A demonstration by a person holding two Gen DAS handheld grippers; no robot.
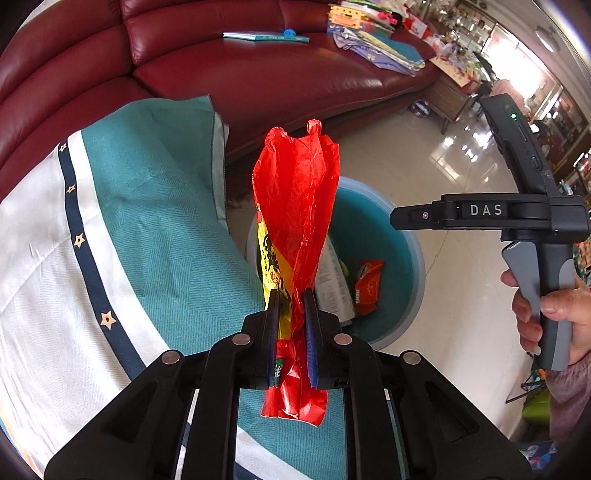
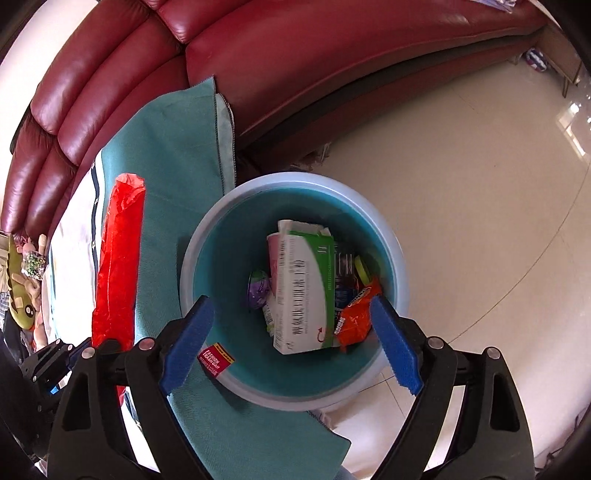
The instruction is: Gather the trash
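My left gripper (image 1: pixel 291 301) is shut on a red plastic bag (image 1: pixel 299 199) and a yellow snack wrapper (image 1: pixel 271 266), held up beside the bin. The bag also shows in the right wrist view (image 2: pixel 118 258) at the left. The teal bin (image 1: pixel 400 258) with a pale rim (image 2: pixel 207 221) stands on the floor against the sofa. It holds a white and green carton (image 2: pixel 303 291), an orange wrapper (image 2: pixel 356 314) and a purple wrapper (image 2: pixel 258 288). My right gripper (image 2: pixel 291 332) is open and empty above the bin. Its body (image 1: pixel 532 206) shows in the left wrist view.
A dark red leather sofa (image 1: pixel 258 74) carries a teal and white blanket (image 1: pixel 147 221), a book (image 1: pixel 266 36) and a pile of papers (image 1: pixel 373 40). Glossy tiled floor (image 2: pixel 461 206) lies right of the bin. Soft toys (image 2: pixel 26 288) lie at far left.
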